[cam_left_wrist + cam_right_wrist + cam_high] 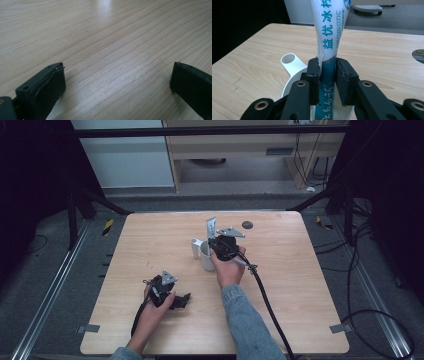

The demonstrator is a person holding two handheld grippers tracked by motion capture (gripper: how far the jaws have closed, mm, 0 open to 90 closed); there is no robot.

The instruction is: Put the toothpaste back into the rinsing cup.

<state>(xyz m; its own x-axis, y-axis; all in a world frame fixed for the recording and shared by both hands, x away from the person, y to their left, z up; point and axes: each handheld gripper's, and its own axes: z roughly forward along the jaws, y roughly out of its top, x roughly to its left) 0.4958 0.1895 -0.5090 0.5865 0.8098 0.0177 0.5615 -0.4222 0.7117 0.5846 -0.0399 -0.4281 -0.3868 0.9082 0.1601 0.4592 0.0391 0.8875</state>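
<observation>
A white and teal toothpaste tube (329, 27) stands upright, its lower teal end down inside a white cup (291, 65) that has a handle with a round hole. My right gripper (328, 68) is shut on the tube just above the cup's rim. From the high view, the tube (211, 226) sticks up over the cup (205, 258) near the table's middle, with the right gripper (218, 243) on it. My left gripper (183, 300) rests low near the front left, open, with bare wood between its jaws (117, 82).
The wooden table (300, 295) has a dark round hole (247, 224) behind the cup, also at the right edge of the right gripper view (418, 55). A black cable (267, 305) trails from the right gripper toward the front edge.
</observation>
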